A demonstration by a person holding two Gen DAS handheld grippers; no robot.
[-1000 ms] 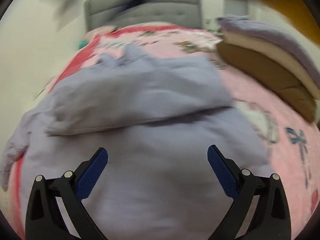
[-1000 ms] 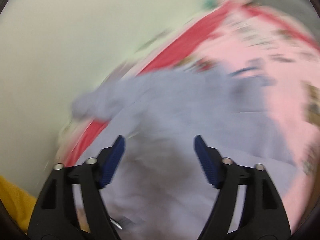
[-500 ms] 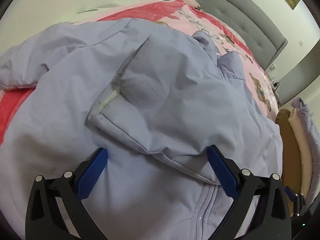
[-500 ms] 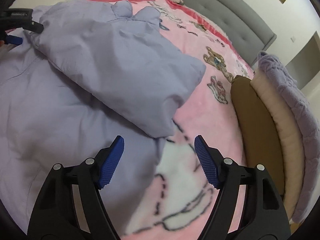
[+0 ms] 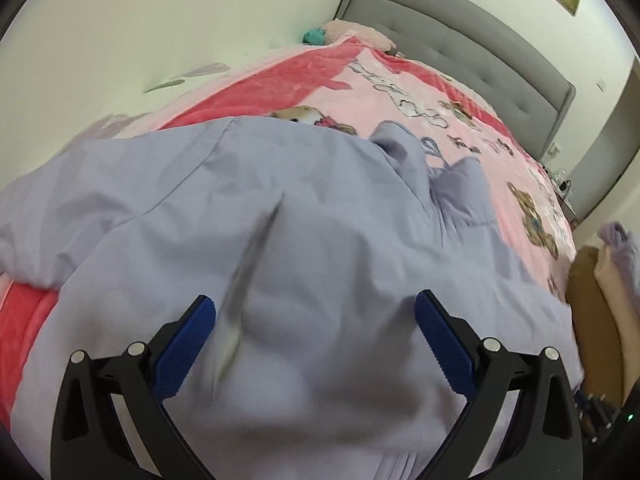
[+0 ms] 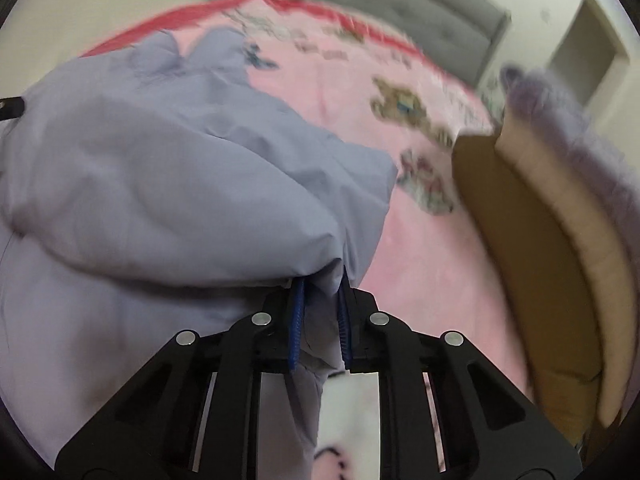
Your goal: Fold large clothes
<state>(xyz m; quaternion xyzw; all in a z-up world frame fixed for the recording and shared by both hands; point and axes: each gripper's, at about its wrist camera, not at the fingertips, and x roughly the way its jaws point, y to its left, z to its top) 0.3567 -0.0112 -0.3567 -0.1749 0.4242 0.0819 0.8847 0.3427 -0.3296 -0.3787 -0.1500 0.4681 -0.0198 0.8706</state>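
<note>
A large lilac padded jacket (image 5: 280, 220) lies spread over a pink cartoon-print blanket (image 5: 400, 92) on a bed. In the left wrist view my left gripper (image 5: 316, 344) hovers low over the jacket's middle, its blue pads wide apart with loose fabric beneath them. In the right wrist view the jacket (image 6: 160, 168) has one part folded over its body. My right gripper (image 6: 320, 312) is at the folded part's right corner, its jaws closing, and a bunch of lilac fabric is pinched between the blue pads.
A stack of folded items, brown, cream and fuzzy lilac (image 6: 560, 220), sits on the bed to the right of the jacket. A grey padded headboard (image 5: 460, 40) stands at the far end and a pale wall (image 5: 140, 20) runs along the left side.
My right gripper dropped to the folded jacket's right corner and its jaws came together on the fabric. My left gripper slid across the jacket and stayed open.
</note>
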